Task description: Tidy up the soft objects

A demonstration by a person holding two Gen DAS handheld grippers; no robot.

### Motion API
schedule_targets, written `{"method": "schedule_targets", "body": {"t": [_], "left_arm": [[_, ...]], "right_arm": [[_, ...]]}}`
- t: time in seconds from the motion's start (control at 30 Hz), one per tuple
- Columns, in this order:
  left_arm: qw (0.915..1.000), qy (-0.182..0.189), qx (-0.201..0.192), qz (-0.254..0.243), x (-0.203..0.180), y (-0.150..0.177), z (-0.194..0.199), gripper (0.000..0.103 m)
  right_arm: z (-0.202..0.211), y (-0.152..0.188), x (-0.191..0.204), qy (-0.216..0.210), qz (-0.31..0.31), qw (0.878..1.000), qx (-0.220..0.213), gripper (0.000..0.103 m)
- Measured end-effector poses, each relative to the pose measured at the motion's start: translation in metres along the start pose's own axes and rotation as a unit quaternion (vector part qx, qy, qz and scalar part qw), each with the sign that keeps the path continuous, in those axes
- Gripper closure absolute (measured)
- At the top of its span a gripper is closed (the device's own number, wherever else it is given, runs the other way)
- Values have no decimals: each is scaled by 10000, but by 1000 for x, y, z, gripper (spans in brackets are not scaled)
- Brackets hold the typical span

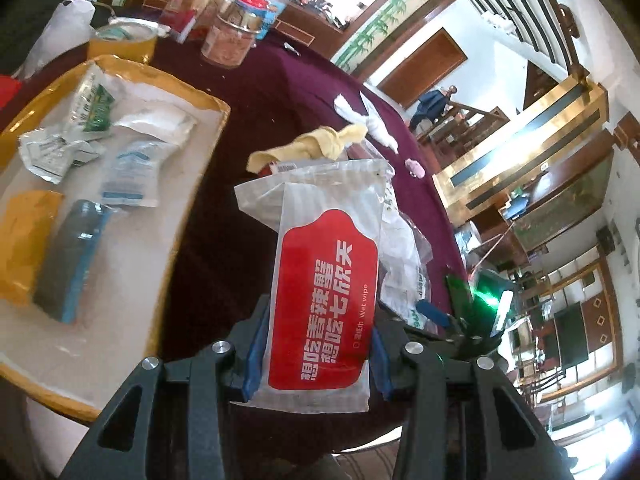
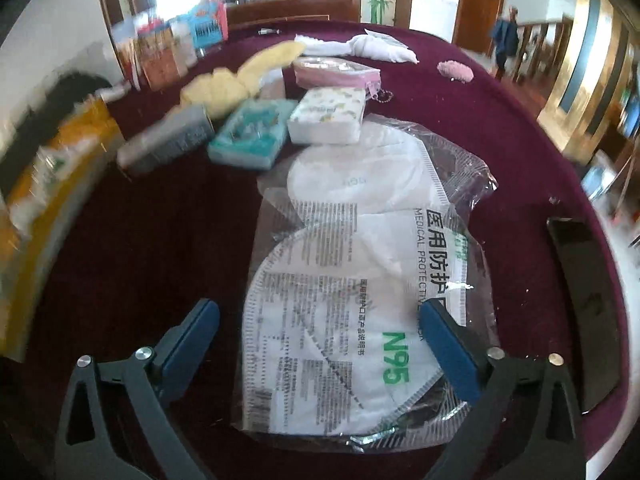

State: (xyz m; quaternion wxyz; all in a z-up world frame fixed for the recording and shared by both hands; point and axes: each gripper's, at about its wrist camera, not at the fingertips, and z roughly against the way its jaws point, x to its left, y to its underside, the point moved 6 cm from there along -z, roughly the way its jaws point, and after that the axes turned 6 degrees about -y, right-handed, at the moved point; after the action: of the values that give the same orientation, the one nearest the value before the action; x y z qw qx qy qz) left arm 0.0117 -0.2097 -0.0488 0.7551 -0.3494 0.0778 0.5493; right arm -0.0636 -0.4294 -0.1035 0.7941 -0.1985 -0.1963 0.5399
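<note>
Left gripper [image 1: 316, 354] is clamping a red-labelled wet wipe packet [image 1: 324, 300] between its blue pads, holding it upright above the maroon tablecloth [image 1: 256, 92]. Right gripper [image 2: 320, 344] is standing with its jaws wide apart over an N95 mask packet [image 2: 360, 300]; its right pad is overlapping the packet's edge in view, though whether it is touching cannot be told.

To the left of the held packet, a gold-rimmed tray [image 1: 208, 160] is holding several soft items: a grey-and-blue sponge [image 1: 70, 260], a yellow cloth [image 1: 24, 240], a clear blue-printed packet [image 1: 132, 176], a crumpled foil sachet [image 1: 48, 156] and a green-printed packet [image 1: 94, 108]. Behind the tray, a glass jar [image 1: 230, 38] is sitting among clutter.

Open tablecloth is lying between the tray's right rim and the held packet. The table's curved edge is running close to the right of the mask packet, with a dark phone [image 2: 580, 300] lying beside it.

Beyond the mask packet, a tissue pack [image 2: 326, 118], a teal pack [image 2: 250, 136], a grey pack [image 2: 168, 144], a pink pouch [image 2: 336, 72], a yellow towel [image 2: 240, 76] and a white cloth [image 2: 360, 48] are lying clustered.
</note>
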Motion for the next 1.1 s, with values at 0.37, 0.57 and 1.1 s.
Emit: {"method": "schedule_targets", "body": {"t": [0.37,0.57,1.1], "left_arm": [[9997,240,-32,-24,3,1,9,58],[9996,285,-34,-17,1,-1,10,58],[9995,317,20,6,1,-3,14,58]], "right_arm": [[-13,-29,-65,-166,-147,9995,233,3],[-12,-23,-34,40,341,9993,148,38],[94,-42,27,-1685,-79,9808,-981,100]]}}
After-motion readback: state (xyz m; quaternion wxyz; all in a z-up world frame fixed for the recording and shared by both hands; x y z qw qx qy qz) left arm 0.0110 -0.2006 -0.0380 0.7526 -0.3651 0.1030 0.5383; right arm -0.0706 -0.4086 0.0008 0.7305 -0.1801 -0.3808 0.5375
